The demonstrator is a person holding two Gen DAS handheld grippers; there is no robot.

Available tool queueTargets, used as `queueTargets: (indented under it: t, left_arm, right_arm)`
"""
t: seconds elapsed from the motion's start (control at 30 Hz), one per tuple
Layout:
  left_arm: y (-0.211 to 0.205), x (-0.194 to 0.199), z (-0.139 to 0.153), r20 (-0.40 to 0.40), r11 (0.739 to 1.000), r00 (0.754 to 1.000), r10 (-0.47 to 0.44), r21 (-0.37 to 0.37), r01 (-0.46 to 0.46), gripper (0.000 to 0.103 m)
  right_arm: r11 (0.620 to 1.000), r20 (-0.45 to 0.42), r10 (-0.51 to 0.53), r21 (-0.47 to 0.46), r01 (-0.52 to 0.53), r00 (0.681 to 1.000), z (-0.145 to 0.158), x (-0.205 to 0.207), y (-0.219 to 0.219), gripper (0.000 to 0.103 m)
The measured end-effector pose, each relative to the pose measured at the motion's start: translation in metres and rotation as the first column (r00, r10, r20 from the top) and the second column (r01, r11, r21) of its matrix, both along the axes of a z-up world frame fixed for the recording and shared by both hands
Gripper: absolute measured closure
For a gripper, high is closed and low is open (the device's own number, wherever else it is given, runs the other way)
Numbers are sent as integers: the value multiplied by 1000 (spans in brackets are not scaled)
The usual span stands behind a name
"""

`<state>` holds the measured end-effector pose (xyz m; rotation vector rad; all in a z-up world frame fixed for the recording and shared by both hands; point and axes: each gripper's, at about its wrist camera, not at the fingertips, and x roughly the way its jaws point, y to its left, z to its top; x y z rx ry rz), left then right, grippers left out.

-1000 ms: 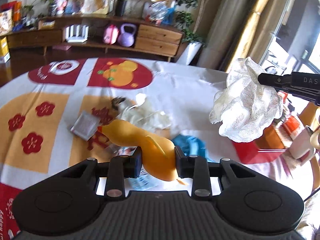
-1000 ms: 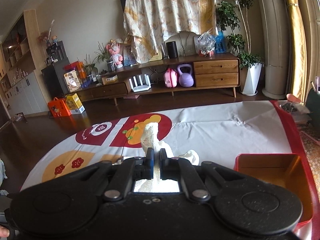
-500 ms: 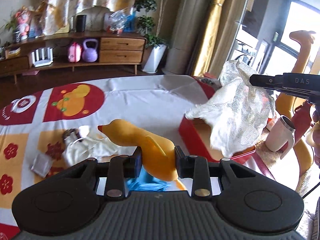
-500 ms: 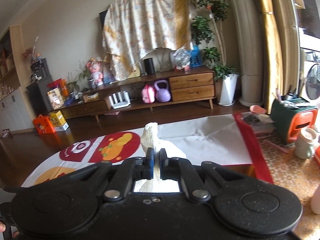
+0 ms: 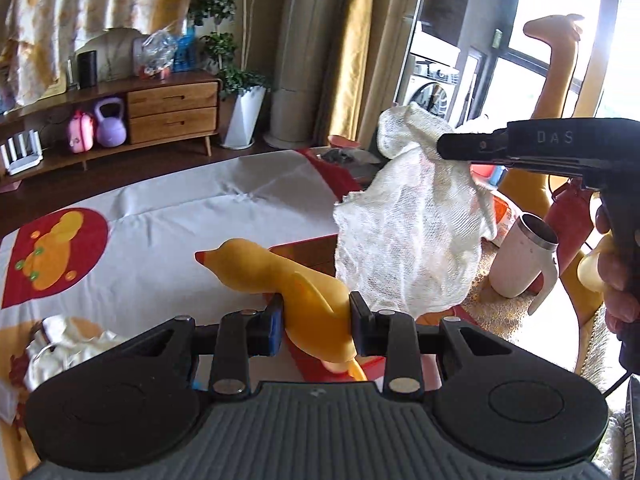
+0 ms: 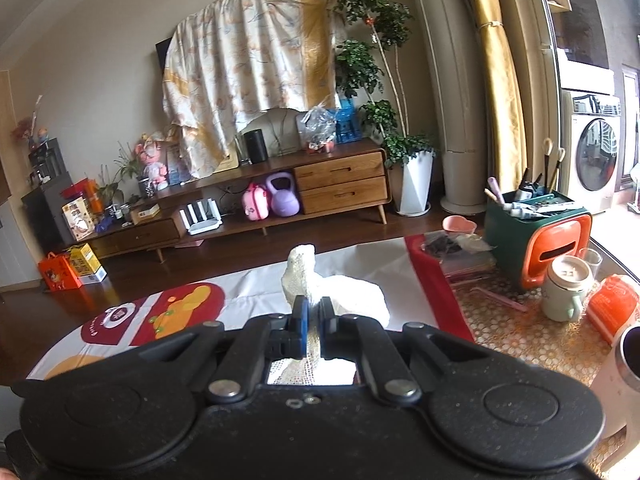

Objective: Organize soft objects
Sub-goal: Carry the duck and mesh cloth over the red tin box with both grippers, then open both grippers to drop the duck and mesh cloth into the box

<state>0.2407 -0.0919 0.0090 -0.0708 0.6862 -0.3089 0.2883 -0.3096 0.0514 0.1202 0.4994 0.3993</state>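
Below the hanging white mesh cloth, only a rim of the red tray shows, its contents hidden. On the table's far right, a green organizer holds brushes. Left gripper pinches the yellow rubber duck; right gripper is clamped on the cloth. Both have swung rightward since a second ago, toward the tray from over the tablecloth.

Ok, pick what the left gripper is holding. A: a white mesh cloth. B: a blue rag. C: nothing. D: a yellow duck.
D: the left gripper is clamped on the yellow duck, while the mesh cloth hangs from the right gripper.
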Motion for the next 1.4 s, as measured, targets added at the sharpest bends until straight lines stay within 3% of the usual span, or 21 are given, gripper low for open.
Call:
queueTargets:
  t: [0.23, 0.53, 0.87, 1.4]
  left_arm:
    - [-39, 29, -19, -32, 998, 998, -62, 4, 62, 71]
    - [-71, 66, -57, -102, 993, 990, -95, 64, 102, 71]
    - [-96, 100, -90, -164, 979, 973, -164, 95, 181, 71]
    - [-99, 120, -123, -260, 972, 945, -200, 70, 225, 71]
  right_arm:
    - [1000, -60, -20, 11, 20, 998, -27, 16, -20, 98]
    - [999, -144, -48, 11, 50, 988, -69, 38, -35, 98]
    - [997, -235, -62, -57, 49, 970, -119, 56, -42, 97]
    - [995, -319, -48, -97, 17, 946, -148, 65, -35, 93]
